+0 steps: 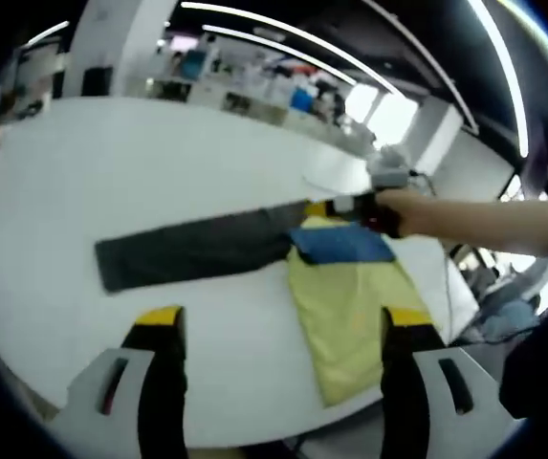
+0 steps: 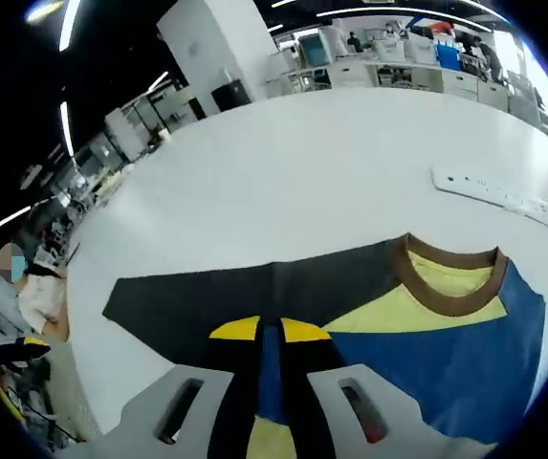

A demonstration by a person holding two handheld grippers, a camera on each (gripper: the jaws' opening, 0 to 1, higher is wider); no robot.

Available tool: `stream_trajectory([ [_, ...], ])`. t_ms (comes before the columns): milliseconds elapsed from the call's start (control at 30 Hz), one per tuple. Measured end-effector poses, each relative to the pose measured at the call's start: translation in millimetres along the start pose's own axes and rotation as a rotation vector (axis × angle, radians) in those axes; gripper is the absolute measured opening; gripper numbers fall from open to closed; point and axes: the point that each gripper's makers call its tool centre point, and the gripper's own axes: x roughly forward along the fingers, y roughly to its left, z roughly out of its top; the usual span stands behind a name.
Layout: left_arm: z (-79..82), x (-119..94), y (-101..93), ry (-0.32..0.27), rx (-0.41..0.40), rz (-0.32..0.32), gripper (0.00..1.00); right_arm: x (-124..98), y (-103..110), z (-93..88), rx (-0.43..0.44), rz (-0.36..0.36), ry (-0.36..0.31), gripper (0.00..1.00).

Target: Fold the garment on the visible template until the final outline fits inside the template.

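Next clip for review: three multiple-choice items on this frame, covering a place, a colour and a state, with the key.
1. Where is the long white power strip relative to the yellow, blue and dark grey garment?
A. On it
B. Apart from it, on the white table
C. Tucked under it

2. What colour is the garment's ribbed collar?
A. Red
B. Brown
C. White

3. How do the left gripper fingers stand?
A. Open, holding nothing
B. Shut on the sleeve
C. Shut on the strip

Key: 1 B, bare table separates strip and collar; 2 B, a brown band rings the neck opening; 3 A, the fingers stand wide apart.
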Motion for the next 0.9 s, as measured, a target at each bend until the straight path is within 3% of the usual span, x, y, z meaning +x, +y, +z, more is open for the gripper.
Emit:
stream_trajectory([
  [233, 10.3, 1.0, -20.2, 0.0, 0.047, -0.033, 0.8, -38.5, -9.3, 12.5, -0.051, 0.012, -0.043, 0.16],
  [467, 16.6, -12.1, -35.0, -0.017, 0.059, -0.054, 0.82, -90.2, -5.6, 21.8, -0.124, 0.043, -0.112, 0.26],
  [567, 16.4, -17.8, -39.6, -0.023, 0.06, -0.054, 0.82, -105.1, -13.4, 26.2, -0.159, 0.067, -0.153, 0.31],
  [900, 23.3, -34.7, -46.0, -0.036, 0.094, -0.036, 0.85, -166.3, -20.4, 7.3, -0.214, 0.063, -0.181, 0.52],
])
